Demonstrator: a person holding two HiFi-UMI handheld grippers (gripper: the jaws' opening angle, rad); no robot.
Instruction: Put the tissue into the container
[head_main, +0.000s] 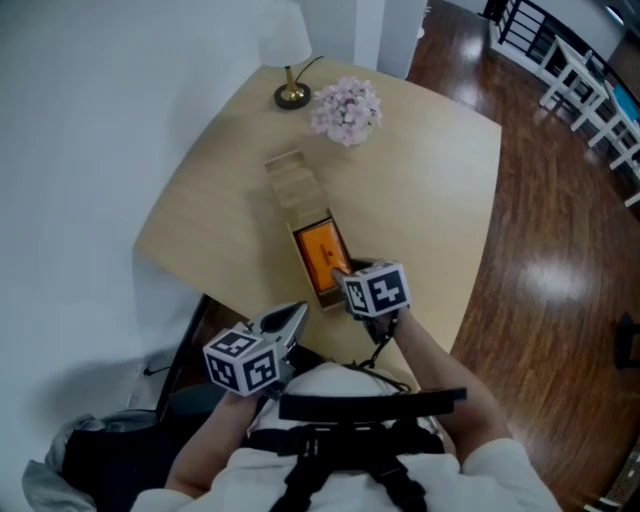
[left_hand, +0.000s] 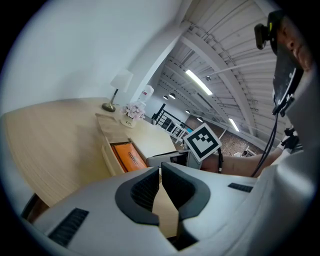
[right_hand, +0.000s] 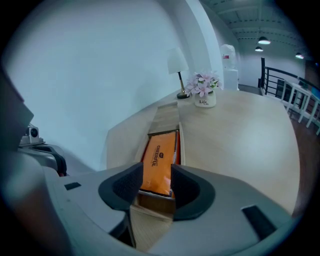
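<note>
An orange tissue pack (head_main: 322, 250) lies flat inside a long wooden box (head_main: 297, 250) on the table. The box's lid (head_main: 290, 180) lies just past its far end. My right gripper (head_main: 340, 272) hovers at the box's near end. Its jaws stand partly apart with nothing pinched, and the right gripper view shows the tissue pack (right_hand: 160, 157) through the gap of the right gripper (right_hand: 156, 175). My left gripper (head_main: 298, 312) hangs off the table's near edge beside the person's body. In its own view the left gripper (left_hand: 160, 172) is shut and empty, with the tissue pack (left_hand: 129, 156) beyond.
At the far corner of the table (head_main: 420, 190) stand a lamp (head_main: 292, 96) and a small pot of pink flowers (head_main: 347, 110). A white wall runs along the left. Brown wooden floor (head_main: 560, 250) lies to the right, with white railings (head_main: 590, 90) beyond.
</note>
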